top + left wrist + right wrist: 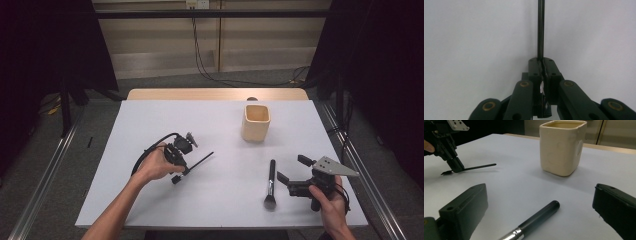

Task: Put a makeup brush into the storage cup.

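- Well, from the high view: the left gripper [180,172] lies low over the white table [150,125], the hand curled round its body, jaws clamped on a thin black brush [200,161] whose slim handle points up and right across the surface. A cream square cup [256,122] stands well apart, toward the far edge. A thicker makeup brush [270,184] lies flat near the front, bristles toward the person — just left of the right gripper [292,172], whose jaws stand spread with nothing between them. That hand grips it from below, grey plate on top. No writing can be read anywhere.
- Left gripper view: the two jaws meet tight on the thin black brush [540,27], its stem running straight up over bare table.
- Right gripper view: the makeup brush [534,220] lies on the table between the parted jaws, untouched; the cup [561,147] stands beyond it, and the left gripper [454,166] pinches the thin brush [479,166] at far left.
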